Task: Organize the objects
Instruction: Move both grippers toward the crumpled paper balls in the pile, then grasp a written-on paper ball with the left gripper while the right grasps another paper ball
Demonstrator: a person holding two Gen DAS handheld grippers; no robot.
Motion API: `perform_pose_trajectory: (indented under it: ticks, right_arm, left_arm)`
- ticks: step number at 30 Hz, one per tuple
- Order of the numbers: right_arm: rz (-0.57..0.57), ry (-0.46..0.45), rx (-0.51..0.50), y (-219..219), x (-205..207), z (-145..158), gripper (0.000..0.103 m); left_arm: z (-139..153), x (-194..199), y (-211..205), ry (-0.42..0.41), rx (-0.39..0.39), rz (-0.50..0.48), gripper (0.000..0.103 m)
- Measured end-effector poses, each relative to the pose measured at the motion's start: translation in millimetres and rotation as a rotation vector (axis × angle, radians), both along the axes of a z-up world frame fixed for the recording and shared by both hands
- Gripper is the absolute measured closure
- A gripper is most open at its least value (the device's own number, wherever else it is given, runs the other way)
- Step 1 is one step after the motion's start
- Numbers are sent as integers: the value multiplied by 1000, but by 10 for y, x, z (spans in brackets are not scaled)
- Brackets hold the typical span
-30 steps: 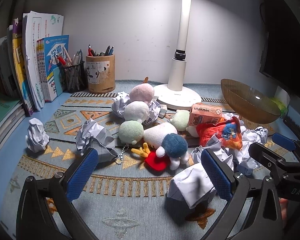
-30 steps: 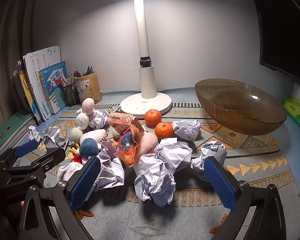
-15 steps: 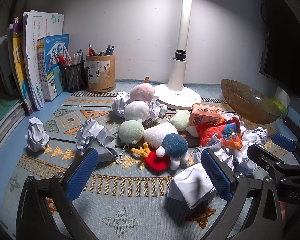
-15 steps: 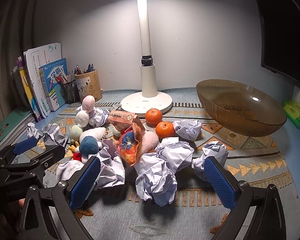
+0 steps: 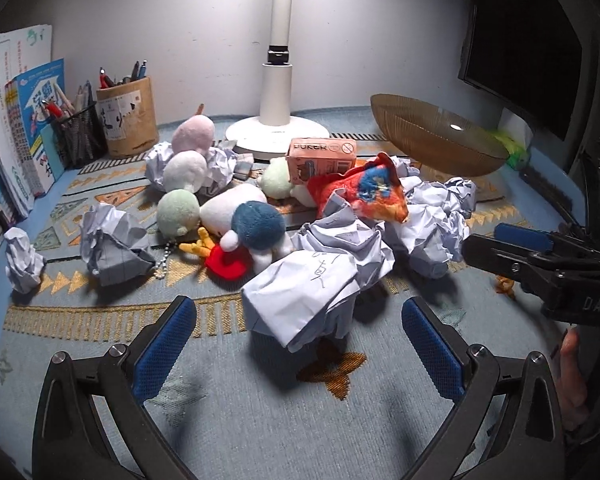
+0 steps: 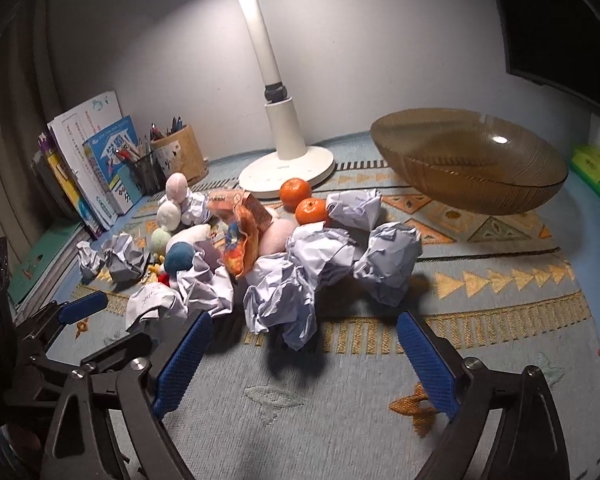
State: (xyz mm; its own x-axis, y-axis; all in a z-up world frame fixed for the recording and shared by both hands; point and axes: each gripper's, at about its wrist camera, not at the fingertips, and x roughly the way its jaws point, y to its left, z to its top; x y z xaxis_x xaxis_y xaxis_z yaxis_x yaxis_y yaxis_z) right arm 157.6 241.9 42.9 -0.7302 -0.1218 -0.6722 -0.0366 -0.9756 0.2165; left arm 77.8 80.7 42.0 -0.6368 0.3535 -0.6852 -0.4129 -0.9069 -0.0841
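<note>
Both wrist views face the paper pile closely.

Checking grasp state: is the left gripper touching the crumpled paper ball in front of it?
Apart. The left wrist view shows the open left gripper with rug visible between each pad and the paper ball.

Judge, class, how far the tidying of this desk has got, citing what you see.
Barely begun. Done: nothing visible; the amber bowl is empty. In hand: nothing; left gripper and right gripper are open, near crumpled paper. Left: paper balls, plush toys and oranges still heaped on the mat.
</note>
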Motion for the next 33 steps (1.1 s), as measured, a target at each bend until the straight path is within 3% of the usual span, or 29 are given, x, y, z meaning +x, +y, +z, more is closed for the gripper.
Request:
perform_pose_trajectory:
  ticks: [2,5,10,12,14,16,19,22,25,28,31,33]
  right_arm:
    - [18,-22,-39,8,-85,-49,27]
    - [24,-45,-45,-18,-220,-93,29]
    - [27,-74,-27,-96,-392,-185,44]
    - [39,-84,-34,-108,-428,-223,60]
    - [47,-68,-37,-102,-389,-193,62]
    - [63,-49,-56,-78,-298,-134,62]
    - [77,-25,-62,-11,-47,-4,63]
    - [77,-2,-2,45,219,110,62]
    - [68,4,44,102,359,77,62]
    - [88,0,66,113,445,-13,62]
    - [85,-41,-15,223,481,-143,53]
    - [81,-54,-67,295,529,-194,41]
  left_arm:
    - [-6,-41,43,-10,-4,-21,1]
    - [-31,-114,104,-26,-8,-33,3]
    - [-119,-215,177,-82,-12,-42,22]
    - [-125,-205,168,-85,-4,-50,45]
    - [-96,-166,132,-77,17,-57,46]
    - [-61,-107,91,-55,11,-50,46]
    - [41,35,-66,-15,68,-55,46]
    - [67,73,-196,3,87,-24,46]
    - [2,-17,-276,-13,123,22,46]
    - [37,4,-349,31,153,33,46]
    - [1,-17,-367,7,167,15,46]
    - [-13,-38,-374,-9,179,13,46]
